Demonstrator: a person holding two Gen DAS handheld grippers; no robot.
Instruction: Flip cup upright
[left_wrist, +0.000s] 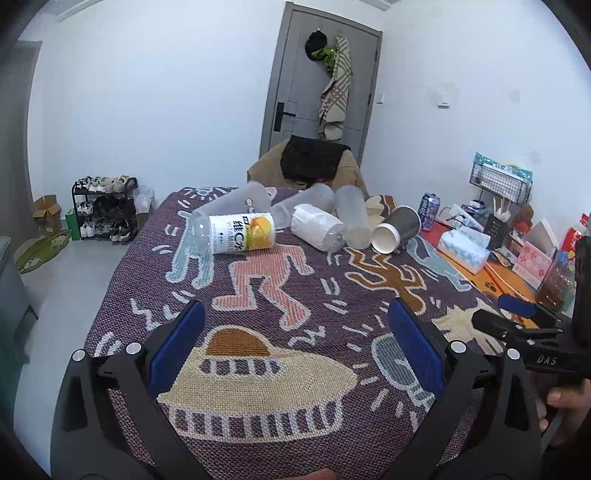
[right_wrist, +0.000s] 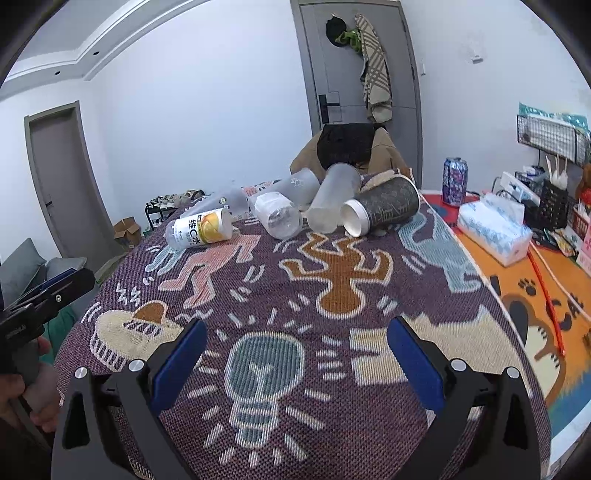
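Note:
Several cups lie on their sides at the far end of the patterned cloth (left_wrist: 295, 295): a clear cup with an orange-fruit label (left_wrist: 236, 232) (right_wrist: 201, 230), a clear cup with a white sleeve (left_wrist: 319, 227) (right_wrist: 277, 214), frosted cups (left_wrist: 352, 216) (right_wrist: 332, 197), and a dark paper cup (left_wrist: 397, 229) (right_wrist: 382, 210) with its white rim toward me. My left gripper (left_wrist: 295, 343) is open and empty over the near cloth. My right gripper (right_wrist: 297, 350) is open and empty, also near; it shows at the right edge of the left wrist view (left_wrist: 517, 317).
A tissue pack (right_wrist: 495, 229), a purple can (right_wrist: 455, 181), a wire basket (right_wrist: 550, 136) and small boxes crowd the orange mat (right_wrist: 517, 295) at right. A chair with a jacket (right_wrist: 351, 147) stands behind the table. A shoe rack (left_wrist: 105, 208) stands on the floor at left.

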